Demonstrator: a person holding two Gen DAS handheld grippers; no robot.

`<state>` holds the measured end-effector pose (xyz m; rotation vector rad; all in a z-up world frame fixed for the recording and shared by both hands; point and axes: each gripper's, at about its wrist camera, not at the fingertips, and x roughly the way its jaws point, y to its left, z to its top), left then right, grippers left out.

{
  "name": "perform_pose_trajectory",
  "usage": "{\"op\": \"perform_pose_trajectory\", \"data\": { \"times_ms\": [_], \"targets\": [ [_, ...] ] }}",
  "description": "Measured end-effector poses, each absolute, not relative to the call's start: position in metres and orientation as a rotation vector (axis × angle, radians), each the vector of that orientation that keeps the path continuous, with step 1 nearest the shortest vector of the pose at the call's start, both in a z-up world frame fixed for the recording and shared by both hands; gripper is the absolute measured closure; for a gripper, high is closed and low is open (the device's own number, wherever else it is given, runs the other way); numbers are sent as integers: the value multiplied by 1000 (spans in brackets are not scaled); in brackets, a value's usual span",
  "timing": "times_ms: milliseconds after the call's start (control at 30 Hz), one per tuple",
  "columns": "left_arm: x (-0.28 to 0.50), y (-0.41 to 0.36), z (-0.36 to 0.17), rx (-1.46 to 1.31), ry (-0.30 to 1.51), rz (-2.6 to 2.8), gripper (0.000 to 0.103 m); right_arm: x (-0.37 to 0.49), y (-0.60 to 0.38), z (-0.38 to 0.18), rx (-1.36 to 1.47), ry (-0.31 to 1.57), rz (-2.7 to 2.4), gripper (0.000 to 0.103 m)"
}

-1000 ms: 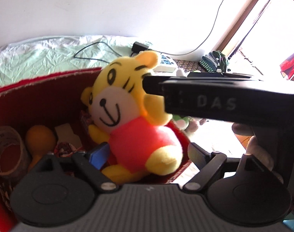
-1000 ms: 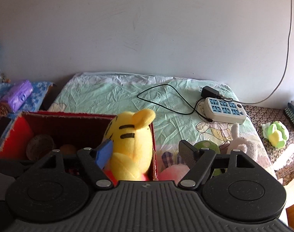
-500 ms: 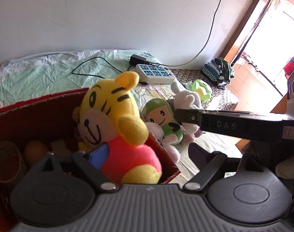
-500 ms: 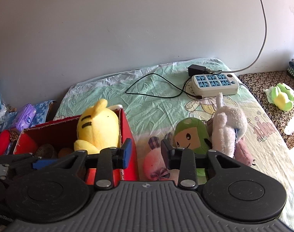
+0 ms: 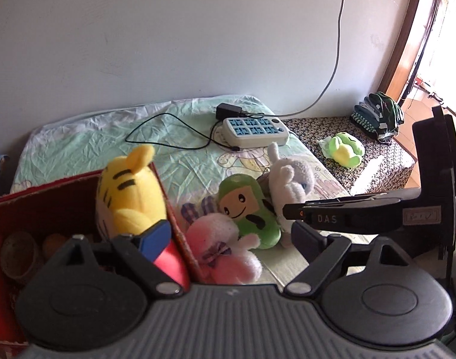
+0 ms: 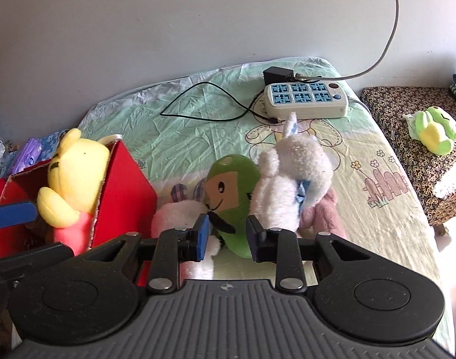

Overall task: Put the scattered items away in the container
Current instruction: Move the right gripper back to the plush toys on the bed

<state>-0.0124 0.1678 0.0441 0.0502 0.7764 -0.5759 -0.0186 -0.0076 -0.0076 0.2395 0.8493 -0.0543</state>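
We close in on the green plush

Our right gripper (image 6: 227, 237) is closing, its jaws either side of the green plush (image 6: 228, 197) on the bed sheet (image 6: 198, 119) beside the red box (image 6: 124, 191); we cannot tell whether the pads press yet. We should seat deep and clear of the white plush (image 6: 290, 176). Our left gripper (image 5: 228, 239) stays spread, empty.
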Motion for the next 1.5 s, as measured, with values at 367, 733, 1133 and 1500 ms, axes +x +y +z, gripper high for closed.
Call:
{"op": "perform_pose_trajectory", "data": {
  "times_ms": [367, 733, 1133, 1500],
  "targets": [
    [-22, 88, 21, 19, 807, -510, 17, -16, -78, -19, 261, 876, 32, 73],
    [-4, 53, -1, -37, 860, -479, 16, -19, -124, -34, 347, 907, 67, 73],
    [25, 10, -4, 38, 857, -517, 16, -16, -171, -54, 470, 929, -17, 71],
    [51, -4, -34, 59, 949, -482, 73, 14, -188, -72, 678, 924, 48, 60]
  ]
}}
